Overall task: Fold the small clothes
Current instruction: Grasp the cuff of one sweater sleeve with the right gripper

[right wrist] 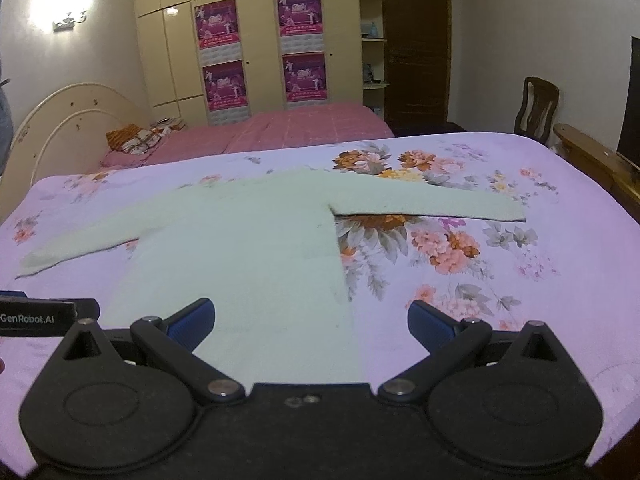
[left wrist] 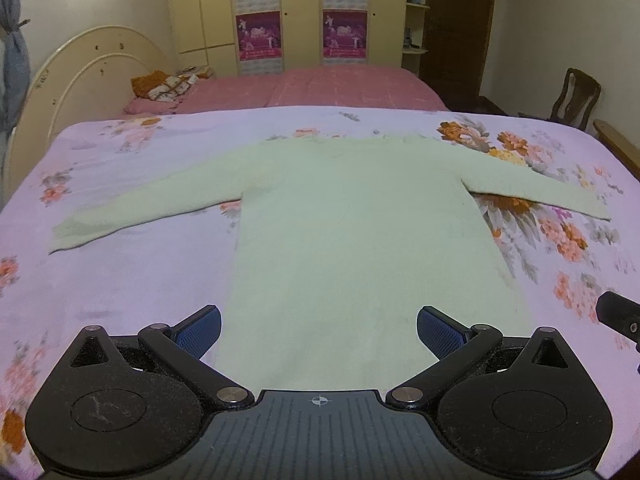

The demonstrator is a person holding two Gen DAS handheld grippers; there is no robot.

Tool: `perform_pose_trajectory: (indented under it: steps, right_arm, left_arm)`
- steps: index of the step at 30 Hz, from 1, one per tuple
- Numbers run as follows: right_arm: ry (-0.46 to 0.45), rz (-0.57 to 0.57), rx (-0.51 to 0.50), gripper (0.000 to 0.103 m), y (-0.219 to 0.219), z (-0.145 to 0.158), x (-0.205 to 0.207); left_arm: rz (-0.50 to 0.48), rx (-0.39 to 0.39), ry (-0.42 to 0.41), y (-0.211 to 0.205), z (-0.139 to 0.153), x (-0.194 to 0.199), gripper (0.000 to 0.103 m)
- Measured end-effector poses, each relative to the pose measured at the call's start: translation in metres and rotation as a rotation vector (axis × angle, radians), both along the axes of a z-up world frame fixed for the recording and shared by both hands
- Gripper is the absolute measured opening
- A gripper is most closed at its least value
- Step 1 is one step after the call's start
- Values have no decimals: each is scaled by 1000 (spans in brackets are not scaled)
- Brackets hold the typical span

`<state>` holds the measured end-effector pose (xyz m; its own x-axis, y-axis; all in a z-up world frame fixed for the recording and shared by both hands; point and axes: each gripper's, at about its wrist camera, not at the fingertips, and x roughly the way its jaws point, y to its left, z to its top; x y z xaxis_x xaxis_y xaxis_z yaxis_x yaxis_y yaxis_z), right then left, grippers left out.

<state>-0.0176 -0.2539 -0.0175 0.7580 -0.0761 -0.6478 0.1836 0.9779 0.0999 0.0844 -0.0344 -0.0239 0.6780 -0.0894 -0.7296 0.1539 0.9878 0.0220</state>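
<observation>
Left gripper (left wrist: 319, 330) hung with its jaws wide apart and nothing between them, over the near hem of the pale green sweater (left wrist: 352, 232). We saw the sweater spread flat on the floral bedspread (left wrist: 120, 288), its long axis running straight away from us, hem nearest and 2 sleeves out sideways. Right gripper (right wrist: 311, 322) was likewise spread and empty, straddling the hem's right corner. We judged each gripper nearest its own hem corner, the sleeves lying farther off.
</observation>
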Motion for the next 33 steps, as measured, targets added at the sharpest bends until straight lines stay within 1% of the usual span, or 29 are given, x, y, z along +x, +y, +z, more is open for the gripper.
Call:
perform_pose_trajectory:
  steps: [4, 7, 11, 13, 16, 18, 20, 25, 28, 30, 33]
  right_arm:
    - [-14, -24, -2, 102, -14, -6, 25]
    - [-16, -43, -10, 102, -26, -10, 44]
    - [-21, -56, -19, 97, -44, -15, 70]
    - [-12, -69, -29, 96, -53, -18, 84]
    - [3, -84, -47, 91, -67, -24, 104]
    - [14, -97, -59, 91, -77, -29, 118]
    - [24, -115, -63, 86, -91, -35, 131]
    - [54, -184, -49, 80, -135, -53, 158]
    - [64, -231, -16, 77, -165, -65, 172]
    - [71, -256, 5, 76, -184, -72, 183]
    - [83, -286, 7, 76, -204, -82, 198]
  left_arm:
    - [-7, -15, 11, -13, -10, 33, 103]
    - [-10, -12, 13, -24, -18, 56, 103]
    - [-16, -7, 7, -42, -26, 86, 103]
    - [-17, -9, 4, -51, -29, 102, 103]
    - [-13, -10, 2, -63, -36, 126, 103]
    - [-16, -8, 7, -71, -41, 142, 103]
    - [-21, -6, 13, -81, -48, 157, 103]
    - [-28, 18, 24, -106, -67, 192, 103]
    - [-23, 17, 33, -118, -78, 209, 103]
    - [-16, 20, 45, -124, -85, 220, 103]
    - [-9, 28, 47, -133, -95, 235, 103]
